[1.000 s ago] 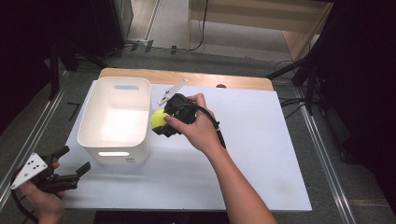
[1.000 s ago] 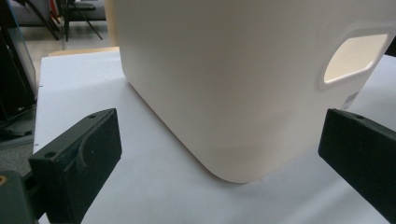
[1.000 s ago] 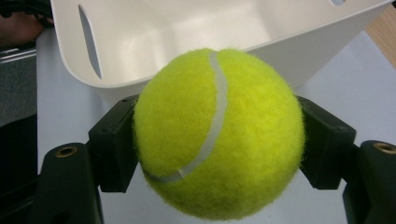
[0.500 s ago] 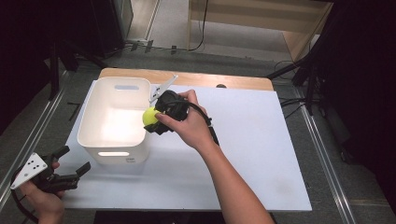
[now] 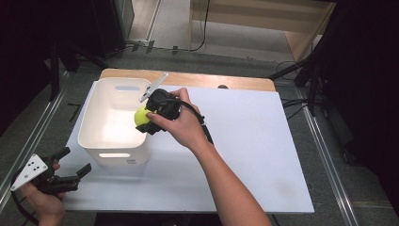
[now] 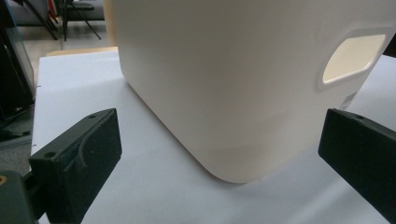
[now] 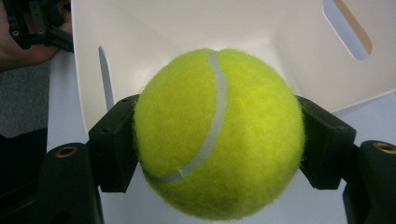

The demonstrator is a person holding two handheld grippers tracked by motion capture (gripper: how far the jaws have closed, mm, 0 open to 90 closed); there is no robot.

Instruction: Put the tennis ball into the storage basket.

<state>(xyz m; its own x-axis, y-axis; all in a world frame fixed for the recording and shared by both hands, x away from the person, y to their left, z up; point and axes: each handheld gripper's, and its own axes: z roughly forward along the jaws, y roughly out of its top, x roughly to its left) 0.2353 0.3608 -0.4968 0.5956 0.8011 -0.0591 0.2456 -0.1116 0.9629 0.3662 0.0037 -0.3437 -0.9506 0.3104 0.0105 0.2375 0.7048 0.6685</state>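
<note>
Since a second ago, our right gripper (image 5: 147, 118) has carried the tennis ball (image 5: 140, 116) toward nine o'clock across the white board (image 5: 244, 141), from open table to the right-hand rim of the white bin (image 5: 113, 141); our left gripper (image 5: 70, 173) has stayed where it was, at about seven o'clock off the bin's near corner.

The right gripper's jaws are clamped on the ball, one pad on each side of it, as the right gripper view shows with the ball (image 7: 218, 133) squeezed between them and the bin's (image 7: 187, 32) pale inside wall and handle slot behind. We judge the grip across the ball's widest part is what keeps a round, fuzzy thing from rolling out while it travels sideways. From above, the ball sits right at the rim, roughly over its edge; whether it is fully inside the rim line or just short of it is hard to say from this angle.

The left gripper's jaws stand apart with nothing between them, pointed at the bin's (image 6: 243, 84) near outer corner in the left gripper view. We take it as parked there, perhaps ready to steady the bin, which is light and could slide.
</note>
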